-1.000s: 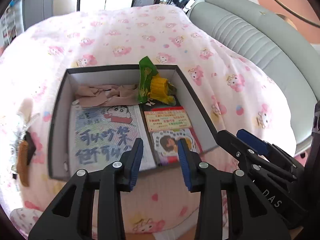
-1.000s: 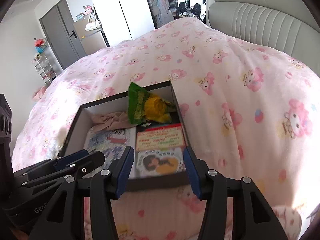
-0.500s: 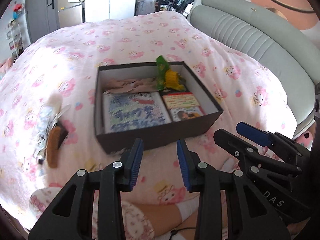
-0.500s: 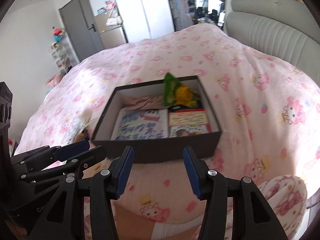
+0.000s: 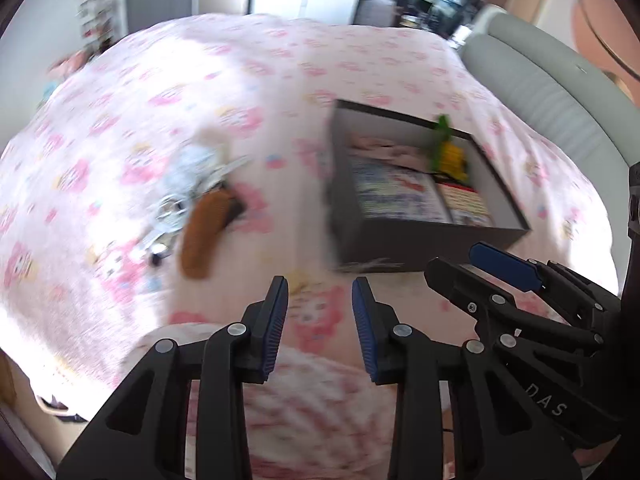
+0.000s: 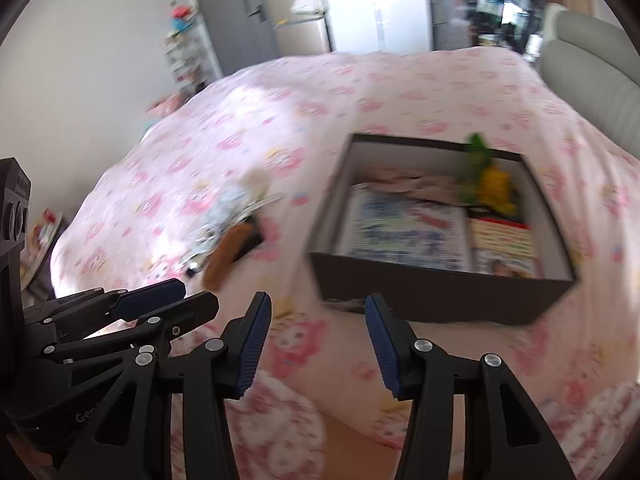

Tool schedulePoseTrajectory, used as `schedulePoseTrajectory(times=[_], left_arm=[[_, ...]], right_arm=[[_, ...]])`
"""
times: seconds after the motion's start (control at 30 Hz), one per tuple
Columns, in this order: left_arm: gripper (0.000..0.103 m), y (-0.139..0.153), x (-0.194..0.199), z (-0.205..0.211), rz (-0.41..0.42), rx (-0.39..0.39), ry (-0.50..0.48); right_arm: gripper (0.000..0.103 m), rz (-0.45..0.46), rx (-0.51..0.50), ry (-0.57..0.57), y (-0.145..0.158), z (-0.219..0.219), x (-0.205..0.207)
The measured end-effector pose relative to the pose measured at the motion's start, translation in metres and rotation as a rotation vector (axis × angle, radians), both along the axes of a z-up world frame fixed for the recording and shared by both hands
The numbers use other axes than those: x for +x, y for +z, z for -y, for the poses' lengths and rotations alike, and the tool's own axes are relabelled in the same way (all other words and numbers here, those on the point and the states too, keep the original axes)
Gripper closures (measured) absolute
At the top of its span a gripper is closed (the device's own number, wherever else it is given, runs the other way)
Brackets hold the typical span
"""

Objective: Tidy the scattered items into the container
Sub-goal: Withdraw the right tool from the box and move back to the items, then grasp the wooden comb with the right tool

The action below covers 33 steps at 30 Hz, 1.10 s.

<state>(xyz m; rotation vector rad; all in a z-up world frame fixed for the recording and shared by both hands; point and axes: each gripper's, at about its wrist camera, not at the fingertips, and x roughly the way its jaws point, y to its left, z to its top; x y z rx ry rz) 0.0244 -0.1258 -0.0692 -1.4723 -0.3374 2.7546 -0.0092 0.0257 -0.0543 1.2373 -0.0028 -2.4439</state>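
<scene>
A bed under a pink quilt printed with cartoon figures [image 6: 400, 92] fills the room, a padded grey-green headboard [image 6: 592, 76] at two o'clock, a grey door [image 6: 228, 12], a beige cabinet [image 6: 300, 32] and a cluttered wire shelf rack [image 6: 184, 56] along the white wall [image 6: 80, 60] at eleven o'clock, sunlight falling bright across the quilt.

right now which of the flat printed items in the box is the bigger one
The blue-and-white printed book, lying on the left of the box; the red-topped one to its right is narrower.

A home bedroom. A bed [image 6: 400, 92] under a pink cartoon-print duvet has a padded grey headboard [image 6: 592, 68]. Grey wardrobe doors [image 6: 232, 12] stand behind.
</scene>
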Motion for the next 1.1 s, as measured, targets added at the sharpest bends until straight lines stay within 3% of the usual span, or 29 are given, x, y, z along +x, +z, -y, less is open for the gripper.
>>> schedulePoseTrajectory(times=[0.17, 0.33, 0.47, 0.67, 0.77, 0.93, 1.1], left_arm=[[0.077, -0.024, 0.006, 0.052, 0.037, -0.007, 0.117], [0.071, -0.051, 0.002, 0.103, 0.067, 0.121, 0.181], [0.071, -0.077, -0.011, 0.134, 0.129, 0.162, 0.242], [0.070, -0.111, -0.046, 0.164, 0.226, 0.250, 0.187], [0.060, -0.127, -0.063, 0.172, 0.275, 0.321, 0.127], [0.056, -0.142, -0.085, 0.167, 0.323, 0.301, 0.071], [0.058, -0.165, -0.098, 0.158, 0.381, 0.304, 0.032]], right_arm=[[0.058, 0.082, -0.011, 0.121, -0.026, 0.058, -0.017], [0.058, 0.172, -0.050, 0.196, -0.049, 0.100, -0.037], [0.058, 0.248, -0.017, 0.198, -0.077, 0.119, -0.058], [0.059, 0.259, 0.037, 0.190, -0.098, 0.136, -0.091], [0.059, 0.253, 0.048, 0.188, -0.106, 0.149, -0.111], [0.059, 0.199, 0.053, 0.140, -0.109, 0.161, -0.151], [0.059, 0.240, 0.055, 0.148, -0.130, 0.176, -0.181]])
